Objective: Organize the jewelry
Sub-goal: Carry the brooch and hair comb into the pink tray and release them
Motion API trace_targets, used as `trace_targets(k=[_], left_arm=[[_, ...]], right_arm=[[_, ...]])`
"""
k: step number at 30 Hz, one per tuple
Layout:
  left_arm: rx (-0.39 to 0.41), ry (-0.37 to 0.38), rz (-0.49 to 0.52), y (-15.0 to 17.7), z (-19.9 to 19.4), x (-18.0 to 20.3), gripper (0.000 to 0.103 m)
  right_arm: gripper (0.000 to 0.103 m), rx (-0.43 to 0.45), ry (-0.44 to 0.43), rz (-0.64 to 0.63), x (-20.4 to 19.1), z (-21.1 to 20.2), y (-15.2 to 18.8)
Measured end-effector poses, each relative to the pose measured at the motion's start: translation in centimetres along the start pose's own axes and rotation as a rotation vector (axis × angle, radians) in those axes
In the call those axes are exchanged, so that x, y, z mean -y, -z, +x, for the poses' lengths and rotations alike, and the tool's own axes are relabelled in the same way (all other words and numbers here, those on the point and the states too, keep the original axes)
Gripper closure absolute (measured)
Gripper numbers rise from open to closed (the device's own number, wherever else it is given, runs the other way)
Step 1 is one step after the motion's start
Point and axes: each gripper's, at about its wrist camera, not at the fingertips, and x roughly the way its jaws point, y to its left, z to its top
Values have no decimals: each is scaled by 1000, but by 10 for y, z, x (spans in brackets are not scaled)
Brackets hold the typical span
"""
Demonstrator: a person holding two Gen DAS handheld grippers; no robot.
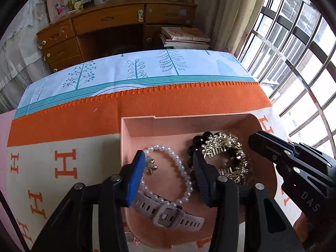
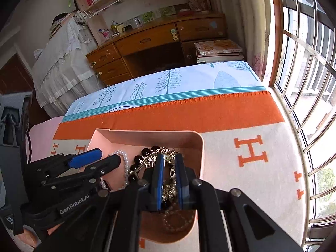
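A pink tray [image 1: 189, 124] [image 2: 147, 135] sits on the cloth-covered table. In it lie a white pearl bracelet [image 1: 180, 166] [image 2: 125, 157], a pale watch with a strap [image 1: 168, 214], a black bead bracelet [image 1: 201, 136] [image 2: 147, 151] and a gold ornate piece [image 1: 224, 147] [image 2: 166, 153]. My left gripper [image 1: 168, 168] is open above the pearl bracelet, jaws wide on either side of it. My right gripper [image 2: 169, 166] has its jaws close together around the gold piece, low in the tray. It also shows in the left wrist view [image 1: 294, 159].
An orange and cream H-patterned cloth [image 1: 63, 130] [image 2: 252, 147] covers the table. A small ring [image 1: 130, 238] lies outside the tray's near edge. A wooden desk [image 1: 115, 25] and stacked books [image 1: 184, 37] stand beyond. A barred window [image 2: 304, 84] is on the right.
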Motion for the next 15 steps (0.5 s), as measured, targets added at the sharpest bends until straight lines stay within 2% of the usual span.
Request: trace_targets(k=[1,4,15], left_arm=[[11,-18,3,0,-3,2,39],[55,-20,5,1,-14,6,29],[123,-19,-35,11,-53,2,26]], right_arm=[[91,7,9,-11,-2,-1,0],[91,34,19,-26,-5,-9,0],[92,121,55,-60,-12,-49,7]])
